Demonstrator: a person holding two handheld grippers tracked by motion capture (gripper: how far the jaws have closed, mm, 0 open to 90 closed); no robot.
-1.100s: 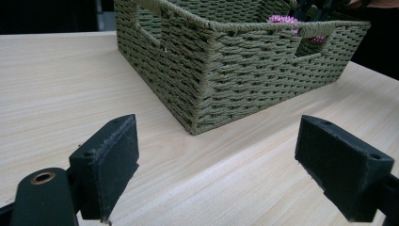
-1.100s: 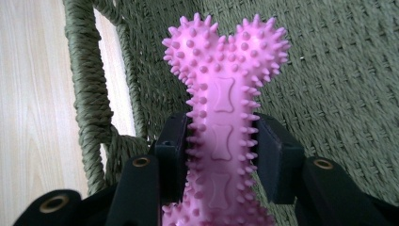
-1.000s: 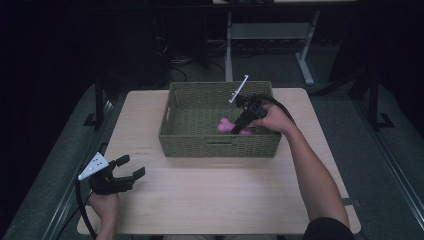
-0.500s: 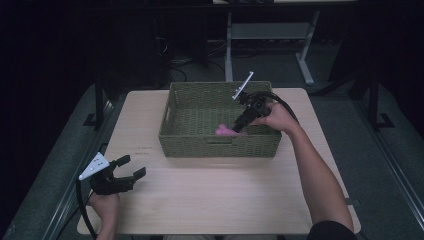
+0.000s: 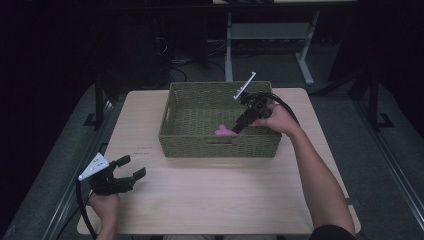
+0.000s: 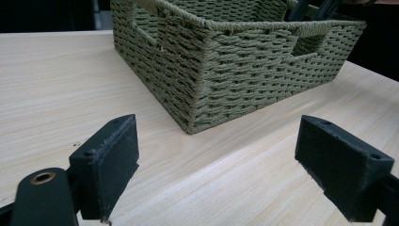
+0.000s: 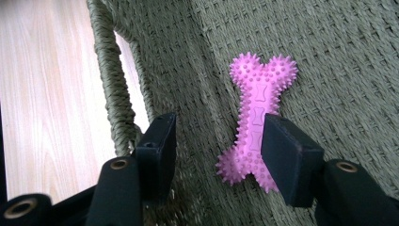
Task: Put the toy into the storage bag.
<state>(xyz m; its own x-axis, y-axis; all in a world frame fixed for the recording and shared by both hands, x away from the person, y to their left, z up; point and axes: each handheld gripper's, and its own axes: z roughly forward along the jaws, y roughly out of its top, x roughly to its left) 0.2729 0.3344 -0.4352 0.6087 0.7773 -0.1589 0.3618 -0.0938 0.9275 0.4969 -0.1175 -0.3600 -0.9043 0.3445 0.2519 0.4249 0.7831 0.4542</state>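
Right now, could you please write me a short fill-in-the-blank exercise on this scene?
1. The pink bone toy lies inside the woven ____.
2. The right gripper reaches into it with its jaws ____.
3. The left gripper, jaws open, holds ____.
4. The basket stands on a wooden ____.

Missing words: basket; open; nothing; table

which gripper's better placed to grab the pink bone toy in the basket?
Right. The right gripper is already down inside the basket, jaws open beside the pink bone toy. The left gripper sits open over bare table at the near left corner, outside the basket.
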